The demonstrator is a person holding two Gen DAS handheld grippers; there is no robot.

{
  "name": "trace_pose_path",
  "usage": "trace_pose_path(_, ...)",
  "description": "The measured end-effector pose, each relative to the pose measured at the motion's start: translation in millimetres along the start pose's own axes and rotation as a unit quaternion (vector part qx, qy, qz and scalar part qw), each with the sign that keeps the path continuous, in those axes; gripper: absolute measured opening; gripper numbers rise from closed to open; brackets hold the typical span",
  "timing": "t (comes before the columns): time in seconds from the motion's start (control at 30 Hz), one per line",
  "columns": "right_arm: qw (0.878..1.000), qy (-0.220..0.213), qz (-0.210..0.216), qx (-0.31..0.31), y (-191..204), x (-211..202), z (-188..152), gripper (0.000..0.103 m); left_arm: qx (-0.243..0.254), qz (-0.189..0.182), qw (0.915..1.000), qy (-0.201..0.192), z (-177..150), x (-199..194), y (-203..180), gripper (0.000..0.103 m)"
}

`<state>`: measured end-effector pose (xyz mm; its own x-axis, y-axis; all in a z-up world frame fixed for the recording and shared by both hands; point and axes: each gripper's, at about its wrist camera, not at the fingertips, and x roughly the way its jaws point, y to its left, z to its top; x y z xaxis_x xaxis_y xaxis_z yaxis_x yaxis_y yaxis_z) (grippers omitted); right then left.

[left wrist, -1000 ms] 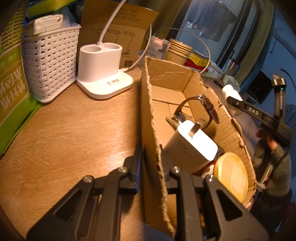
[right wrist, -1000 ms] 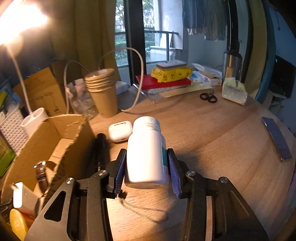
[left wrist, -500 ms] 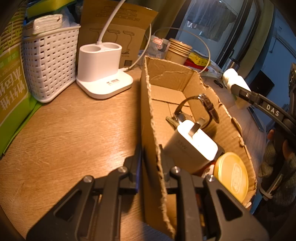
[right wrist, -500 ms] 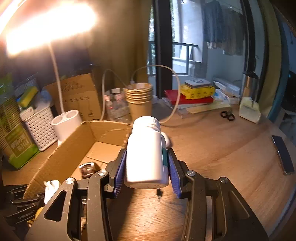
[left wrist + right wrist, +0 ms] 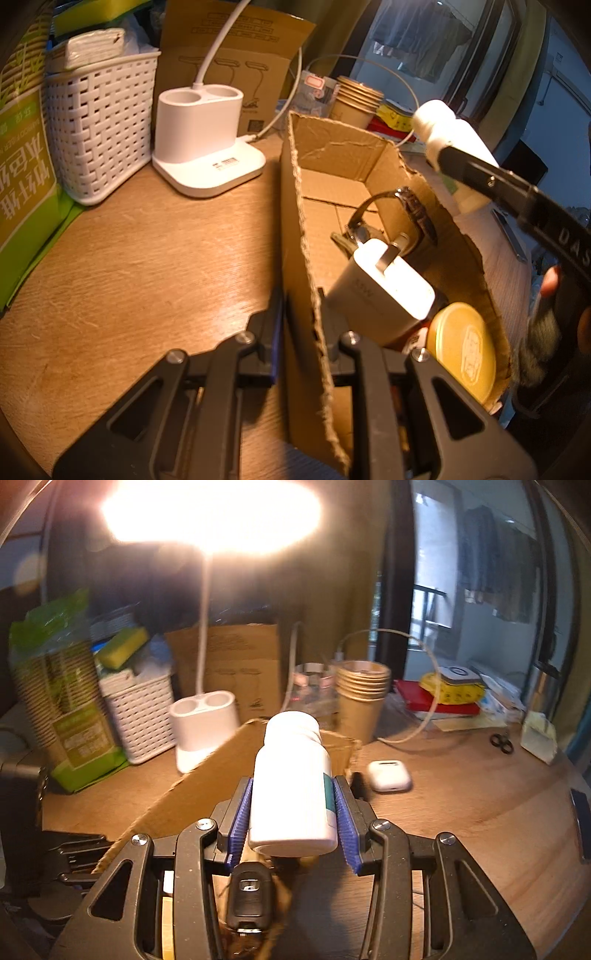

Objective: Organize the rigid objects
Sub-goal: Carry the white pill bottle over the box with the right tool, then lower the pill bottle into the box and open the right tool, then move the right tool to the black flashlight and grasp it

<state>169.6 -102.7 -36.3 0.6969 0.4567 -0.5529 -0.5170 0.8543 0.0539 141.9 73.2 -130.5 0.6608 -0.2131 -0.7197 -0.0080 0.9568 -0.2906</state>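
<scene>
Between our right gripper's (image 5: 293,810) blue ribbed pads, closed snugly on its sides, sits a white pill bottle (image 5: 291,786), held above the cardboard box (image 5: 306,236). It looks light, rigid and smooth, so a mid-body grip suits it. Our left gripper (image 5: 301,321) pinches the box's near wall. Only the left view shows a charger (image 5: 384,291), watch (image 5: 413,214) and yellow tin (image 5: 461,347) inside; only the right shows a car key (image 5: 249,897).

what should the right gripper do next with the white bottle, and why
Probably lower the white bottle into the far, bare part of the cardboard box before opening. The right gripper holds it above the box while the left gripper pinches the box's wall; the charger, watch and yellow tin crowd the near end.
</scene>
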Motion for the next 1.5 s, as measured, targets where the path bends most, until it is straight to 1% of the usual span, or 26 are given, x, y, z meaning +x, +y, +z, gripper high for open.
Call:
trace_pose_path(0.3, 0.999, 0.017, 0.029, -0.034, 22.6, 6.9, -3.6, 0.045, 0.000, 0.000, 1.0000, 0.000, 0.0, 0.1, -0.2, 0.017)
trace_pose_path(0.53, 0.997, 0.044, 0.045, -0.047, 31.0, 18.4, -9.3, 0.045, 0.000, 0.000, 1.0000, 0.000, 0.0, 0.1, -0.2, 0.017)
trace_pose_path(0.77, 0.996, 0.058, 0.053, -0.046, 32.1, 23.4, -11.7, 0.045, 0.000, 0.000, 1.0000, 0.000, 0.0, 0.0, -0.2, 0.017)
trace_pose_path(0.8, 0.996, 0.060, 0.051, -0.051, 32.7, 23.5, -12.2, 0.046, 0.000, 0.000, 1.0000, 0.000, 0.0, 0.1, -0.3, 0.017)
trace_pose_path(0.87, 0.996, 0.060, 0.044, -0.058, 33.5, 24.0, -12.6, 0.054, -0.001, 0.000, 1.0000, 0.000, 0.0, 0.1, -0.2, 0.017)
trace_pose_path(1.13, 0.997, 0.046, 0.039, -0.048, 24.1, 15.6, -9.5, 0.057, 0.001, 0.000, 1.0000, 0.001, 0.4, 0.8, -0.9, 0.017)
trace_pose_path(1.3, 0.999, 0.032, 0.017, -0.024, 4.0, 7.8, -6.4, 0.057, 0.001, 0.000, 1.0000, 0.001, 0.4, 0.8, -0.9, 0.017)
trace_pose_path(1.5, 1.000, 0.025, 0.006, -0.001, -16.7, 0.4, -6.1, 0.057, 0.000, 0.000, 1.0000, 0.001, 0.4, 0.8, -1.0, 0.017)
